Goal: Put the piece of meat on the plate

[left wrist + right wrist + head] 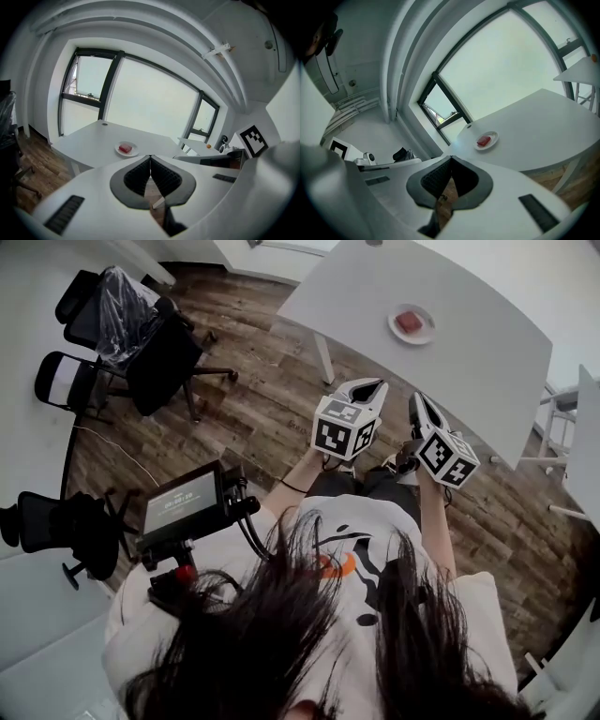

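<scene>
Red slab of meat (409, 322) is already lying on the small round white plate (428, 331), which is sitting on the white table (469, 352) at upper right. The left gripper (367, 386) and right gripper (419, 403) are hanging pressed together and empty, well apart from it. The task is looking finished.

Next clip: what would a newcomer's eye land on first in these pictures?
The red meat already lies on a small plate on the white table, well ahead of the person. Closer in, the left tongs and right tongs are held side by side above the wooden floor, both shut and empty. Black chairs stand at the left.
</scene>
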Demonstrator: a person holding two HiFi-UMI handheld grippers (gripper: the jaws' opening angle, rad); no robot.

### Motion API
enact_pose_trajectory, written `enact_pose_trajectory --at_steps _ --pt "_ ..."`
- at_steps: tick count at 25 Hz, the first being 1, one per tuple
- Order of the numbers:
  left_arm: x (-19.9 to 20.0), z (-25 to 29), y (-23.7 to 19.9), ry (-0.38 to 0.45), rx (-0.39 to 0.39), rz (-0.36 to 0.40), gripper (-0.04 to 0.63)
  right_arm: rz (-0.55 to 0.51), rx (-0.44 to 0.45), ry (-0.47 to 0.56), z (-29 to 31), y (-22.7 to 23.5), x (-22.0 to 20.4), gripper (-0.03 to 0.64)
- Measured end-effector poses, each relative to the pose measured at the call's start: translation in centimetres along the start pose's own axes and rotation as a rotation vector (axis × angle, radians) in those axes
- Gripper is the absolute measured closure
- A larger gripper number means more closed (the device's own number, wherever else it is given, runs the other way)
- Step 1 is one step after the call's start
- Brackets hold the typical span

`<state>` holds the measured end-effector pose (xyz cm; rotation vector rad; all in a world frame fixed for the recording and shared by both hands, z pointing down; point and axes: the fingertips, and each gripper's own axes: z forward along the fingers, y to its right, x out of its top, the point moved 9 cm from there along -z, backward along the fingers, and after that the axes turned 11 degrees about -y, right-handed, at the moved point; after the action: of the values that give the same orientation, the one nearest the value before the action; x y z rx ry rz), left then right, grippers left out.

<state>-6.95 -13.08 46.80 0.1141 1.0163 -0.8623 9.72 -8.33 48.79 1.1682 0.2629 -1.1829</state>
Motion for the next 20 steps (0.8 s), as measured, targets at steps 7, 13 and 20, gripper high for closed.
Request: enact_pose_trajectory --at_steps 7,13,20 --pt "1.3 -0.4 0.4 0.033 -0.003 -0.028 0.589 -0.015 0.020 -0.018 0.6 -0.5 1.1 0.609" --pt "-0.7 -2.0 4.9 0.054 -0.007 -0.038 0.589 -0.046 0.031 -0.008 -4.2 -0.9 -0.5 0.609" --pt "-5.9 -4.1 16.0 0.098 0.004 -0.053 0.589 -0.094 0.042 0.002 -15.8 1.9 -5.3 0.609"
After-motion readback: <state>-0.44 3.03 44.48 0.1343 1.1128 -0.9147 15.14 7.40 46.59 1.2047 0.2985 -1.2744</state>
